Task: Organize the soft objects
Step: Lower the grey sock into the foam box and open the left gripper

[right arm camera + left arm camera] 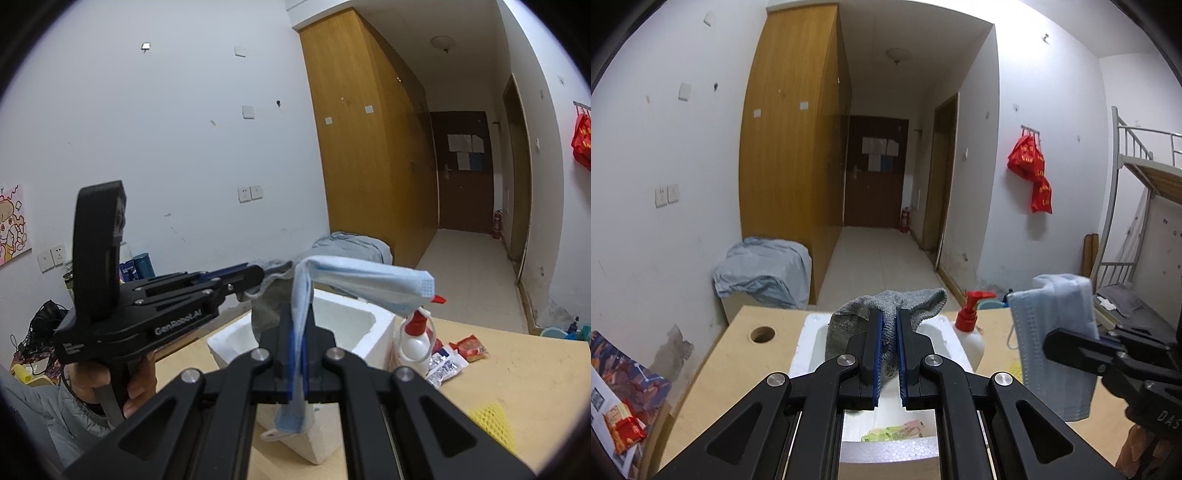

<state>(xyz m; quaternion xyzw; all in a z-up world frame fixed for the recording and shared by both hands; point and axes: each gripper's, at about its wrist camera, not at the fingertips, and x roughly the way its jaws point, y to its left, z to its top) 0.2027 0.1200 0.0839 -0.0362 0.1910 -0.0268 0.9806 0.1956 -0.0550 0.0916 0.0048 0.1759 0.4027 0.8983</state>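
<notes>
Clamped between the blue pads of the left tool (889, 314) is a grey knitted sock (890, 306), its bulk bunched over the fingertips and one end hanging down between them. It hangs above the open white foam box (816, 332) on the wooden counter (738, 339); green and yellow packets (894, 432) lie in the box bottom. Level with it, the right tool (298, 314) is clenched on a pale blue face mask (362, 277), folded over the tips, with one end and an ear loop dangling below the jaws. A hand (110, 384) grips the left tool's handle. Just beyond the box stands a white pump bottle (969, 332) with a red top. Farther off, snack packets (454, 354) lie on the counter, then a wooden wardrobe (790, 147) and a dark door (875, 170).
</notes>
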